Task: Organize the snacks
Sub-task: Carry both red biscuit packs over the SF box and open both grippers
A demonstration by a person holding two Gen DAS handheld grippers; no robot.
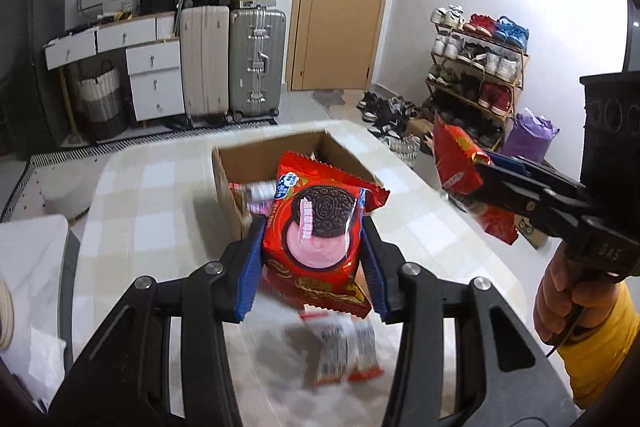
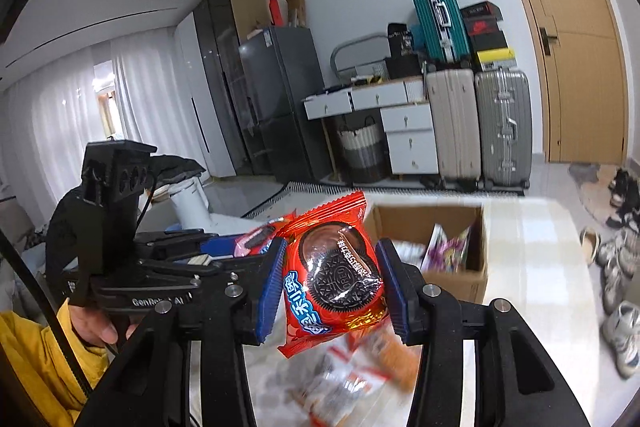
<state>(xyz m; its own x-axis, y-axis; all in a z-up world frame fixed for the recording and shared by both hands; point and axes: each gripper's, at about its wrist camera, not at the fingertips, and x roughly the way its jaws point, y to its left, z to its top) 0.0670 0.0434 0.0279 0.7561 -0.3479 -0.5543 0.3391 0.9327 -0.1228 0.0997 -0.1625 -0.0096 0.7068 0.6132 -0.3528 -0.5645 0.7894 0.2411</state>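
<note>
The left gripper (image 1: pixel 312 263) pinches a red Oreo packet (image 1: pixel 316 239) between its blue pads, held above the checked table (image 1: pixel 160 195), just short of the open cardboard box (image 1: pixel 256 163). The right gripper (image 2: pixel 332 283) clamps a second red Oreo packet (image 2: pixel 336 275) in mid-air beside it. Several snacks already lie in the box (blur hides which), while a few loose wrappers (image 1: pixel 344 351), perhaps three or four, await sorting on the table below — the job looks partly done.
</note>
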